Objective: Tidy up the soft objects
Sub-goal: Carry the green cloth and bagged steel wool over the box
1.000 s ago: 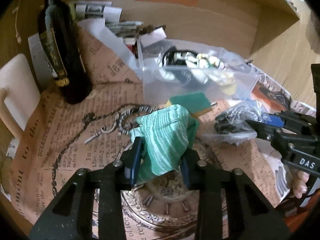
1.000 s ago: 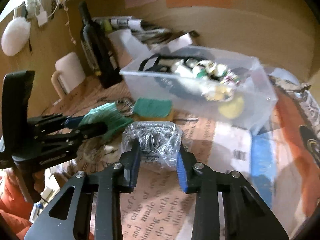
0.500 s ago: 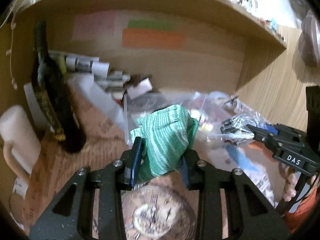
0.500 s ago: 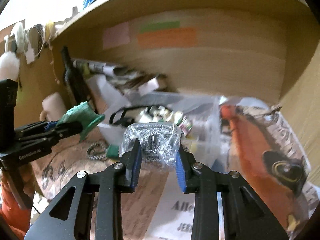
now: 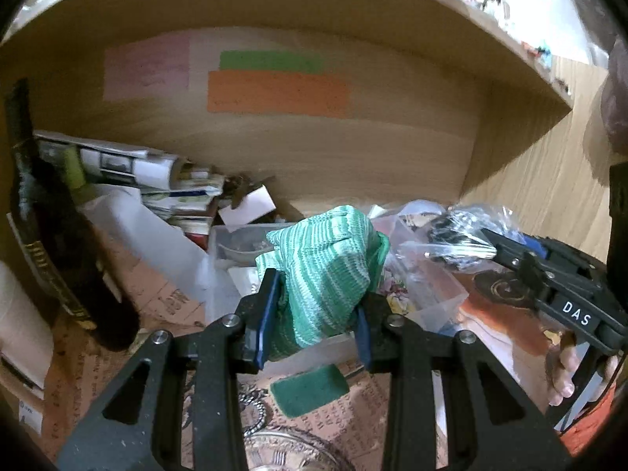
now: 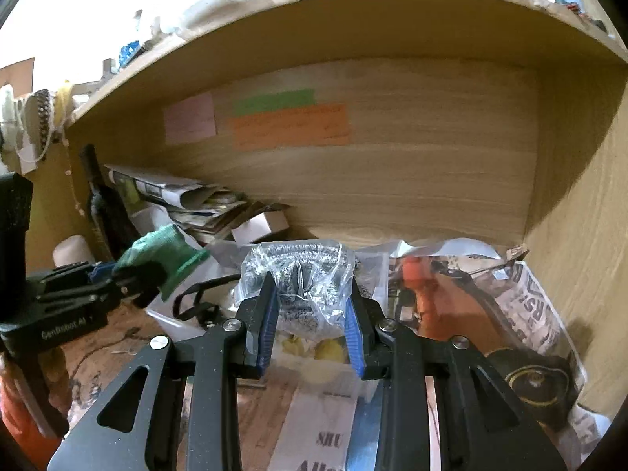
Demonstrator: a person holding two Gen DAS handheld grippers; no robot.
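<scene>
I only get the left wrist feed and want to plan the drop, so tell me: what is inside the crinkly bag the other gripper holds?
Observer: The right gripper is shut on the plastic bag; it holds grey, mesh-like scrubbers.
Operator: What lies beneath that bag?
Observer: The clear bin, with yellow items showing under the bag.
Operator: And my green cloth, seen from there?
Observer: The green cloth hangs in the left gripper over the bin's left end, beside the dark bottle.
</scene>
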